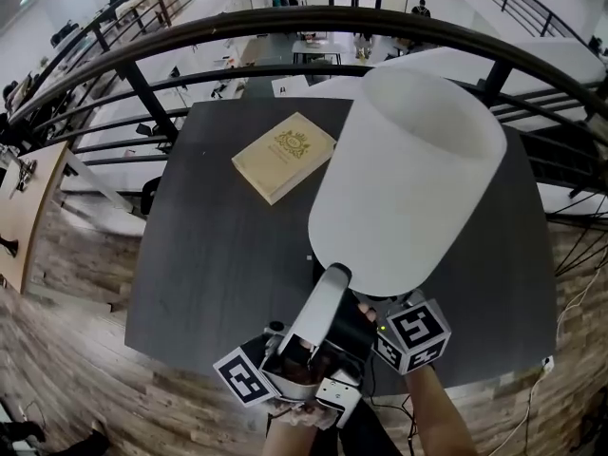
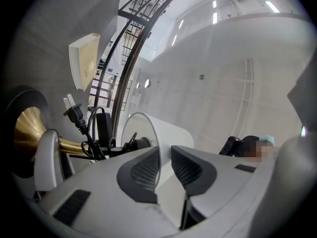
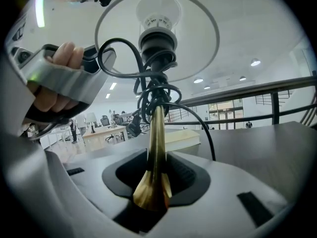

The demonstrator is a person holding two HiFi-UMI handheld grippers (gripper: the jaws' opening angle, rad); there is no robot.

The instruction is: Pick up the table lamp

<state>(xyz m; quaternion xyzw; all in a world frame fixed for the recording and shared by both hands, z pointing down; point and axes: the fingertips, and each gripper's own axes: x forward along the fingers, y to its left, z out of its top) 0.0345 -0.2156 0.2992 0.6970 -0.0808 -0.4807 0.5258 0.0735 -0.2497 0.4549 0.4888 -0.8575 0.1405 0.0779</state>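
Dark grey table (image 1: 209,255) stands against a curved black railing (image 1: 285,22) on an upper level, with an open office floor of desks below. A tan book (image 1: 283,156) lies flat near the table's far edge. The table lamp (image 1: 408,179) is held over the near side of the table, tilted, and its white shade (image 2: 168,133) covers its foot in the head view. The left gripper (image 2: 165,157) has its fingers nearly together, pinching the shade's thin wall at the rim. The right gripper (image 3: 153,177) has its fingers set wider, clamped on the brass stem (image 3: 156,143) where it flares out. A black cord (image 3: 148,83) is looped round the stem under the bulb (image 3: 157,19), its plug (image 2: 73,112) hanging free.
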